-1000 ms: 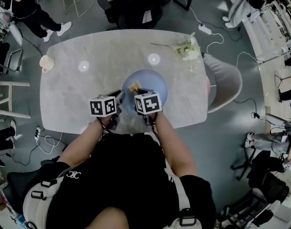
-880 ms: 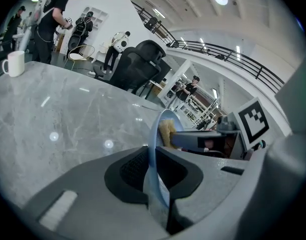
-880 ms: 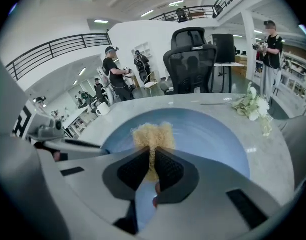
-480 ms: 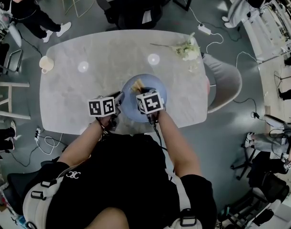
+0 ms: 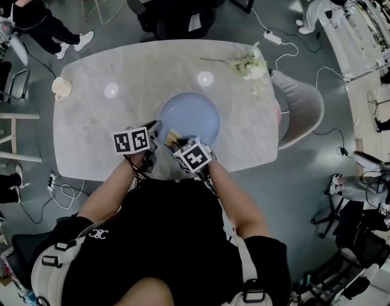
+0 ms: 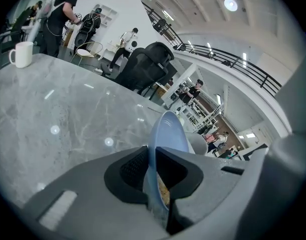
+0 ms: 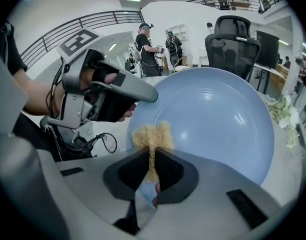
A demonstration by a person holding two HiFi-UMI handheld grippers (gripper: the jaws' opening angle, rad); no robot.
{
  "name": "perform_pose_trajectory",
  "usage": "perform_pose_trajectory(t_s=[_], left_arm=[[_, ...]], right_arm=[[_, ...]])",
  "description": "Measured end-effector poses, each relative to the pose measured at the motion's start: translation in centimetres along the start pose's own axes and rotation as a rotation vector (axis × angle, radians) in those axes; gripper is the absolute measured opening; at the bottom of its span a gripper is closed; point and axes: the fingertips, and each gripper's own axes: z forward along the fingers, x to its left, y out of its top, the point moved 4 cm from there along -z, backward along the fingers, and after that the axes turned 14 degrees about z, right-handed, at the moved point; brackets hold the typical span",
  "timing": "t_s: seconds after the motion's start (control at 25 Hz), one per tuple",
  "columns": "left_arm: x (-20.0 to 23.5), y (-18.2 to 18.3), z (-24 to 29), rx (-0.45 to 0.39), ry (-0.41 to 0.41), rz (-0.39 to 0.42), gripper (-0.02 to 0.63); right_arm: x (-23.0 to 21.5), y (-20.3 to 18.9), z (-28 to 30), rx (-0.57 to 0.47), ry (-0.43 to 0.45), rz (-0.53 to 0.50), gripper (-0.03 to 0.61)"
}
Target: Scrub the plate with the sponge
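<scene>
A light blue plate (image 5: 189, 116) is tilted up off the grey marble table (image 5: 105, 126). My left gripper (image 5: 157, 131) is shut on its near left rim; the left gripper view shows the plate (image 6: 165, 134) edge-on between the pads. My right gripper (image 5: 175, 139) is shut on a yellow sponge (image 5: 173, 136), which presses against the plate's near left part. The sponge (image 7: 151, 136) sticks out of the jaws onto the plate's face (image 7: 218, 119) in the right gripper view, just beside the left gripper (image 7: 100, 91).
A white mug (image 5: 60, 86) stands at the table's far left corner and a bunch of white flowers (image 5: 251, 65) lies at the far right. A grey chair (image 5: 303, 110) stands at the table's right end. People and office chairs stand beyond the table.
My right gripper has drawn the sponge from the plate's far middle to its near left part, rolling as it went. The left gripper has kept its hold in place.
</scene>
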Motion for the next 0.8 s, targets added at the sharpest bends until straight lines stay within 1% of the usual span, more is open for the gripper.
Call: perform_pose_trajectory(t_s=[0.16,0.32,0.44,0.56,0.68,0.8], left_arm=[[-0.4,0.4,-0.5,-0.018,-0.018,0.028,0.047],[-0.9,0.5,-0.8,-0.017,-0.046,0.055,0.048],[-1.0,0.4,-1.0,-0.022,-0.060,0.033,0.051],[-1.0,0.2,-1.3,-0.022,-0.066,0.026,0.051],[-0.7,0.2,-1.5,-0.027,-0.066,0.010,0.051],[-0.5,0.0,-1.4,-0.025,-0.054,-0.013,0.051]], right_arm=[[-2.1,1.8,-1.2,-0.058,-0.035,0.031,0.032],[-5.4,4.1,-2.9,-0.115,-0.097,0.085,0.032],[-8.2,5.2,-3.9,-0.157,-0.155,0.164,0.032],[-10.4,5.2,-4.9,-0.193,-0.224,0.251,0.032],[-10.9,4.8,-5.1,-0.201,-0.249,0.282,0.032],[-9.3,4.0,-4.4,-0.174,-0.228,0.245,0.032]])
